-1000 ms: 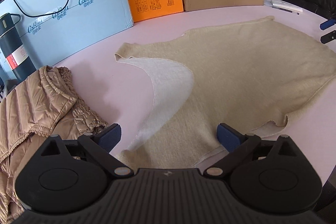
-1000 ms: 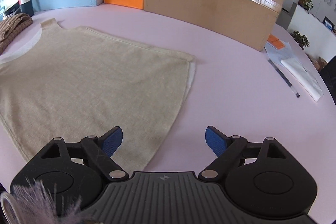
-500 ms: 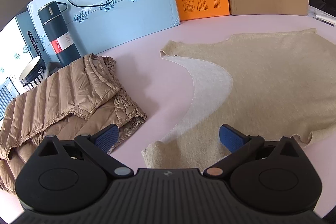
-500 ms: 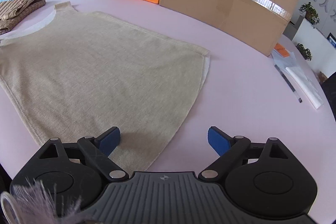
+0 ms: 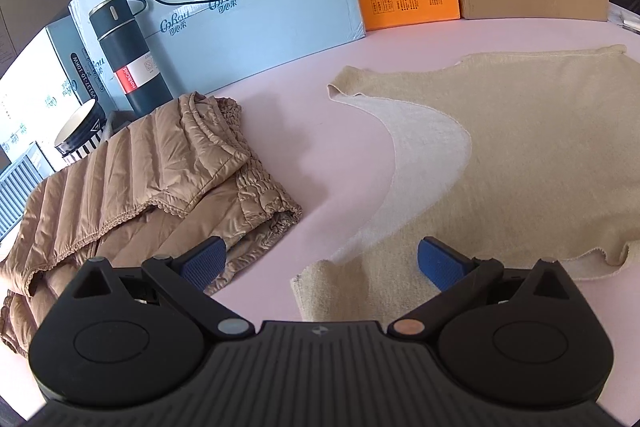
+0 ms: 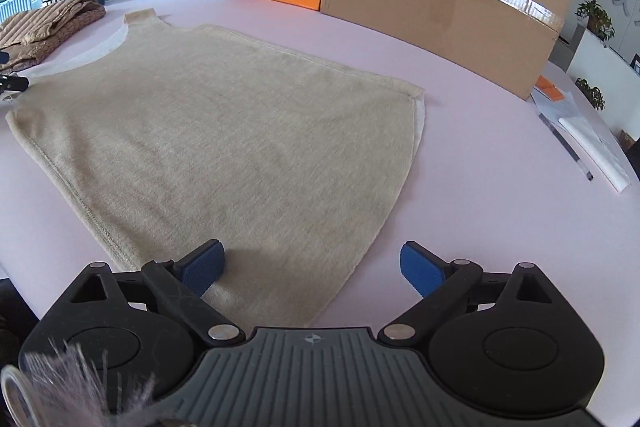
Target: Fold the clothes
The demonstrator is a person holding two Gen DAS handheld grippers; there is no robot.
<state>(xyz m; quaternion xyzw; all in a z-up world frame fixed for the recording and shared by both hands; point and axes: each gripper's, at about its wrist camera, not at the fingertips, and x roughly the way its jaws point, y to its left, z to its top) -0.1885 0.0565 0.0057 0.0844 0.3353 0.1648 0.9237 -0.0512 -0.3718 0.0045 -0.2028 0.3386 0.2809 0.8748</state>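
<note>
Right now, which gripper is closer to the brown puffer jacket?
Left. The left gripper is open with one fingertip just over the edge of the jacket. The right gripper is open at the vest's hem, the jacket far across the table.

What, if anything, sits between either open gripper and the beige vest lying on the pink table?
Nothing visible does. The left gripper is open right over the vest's near shoulder strap, and the right gripper is open over its hem corner. The brown puffer jacket lies off to the side, apart from the vest.
</note>
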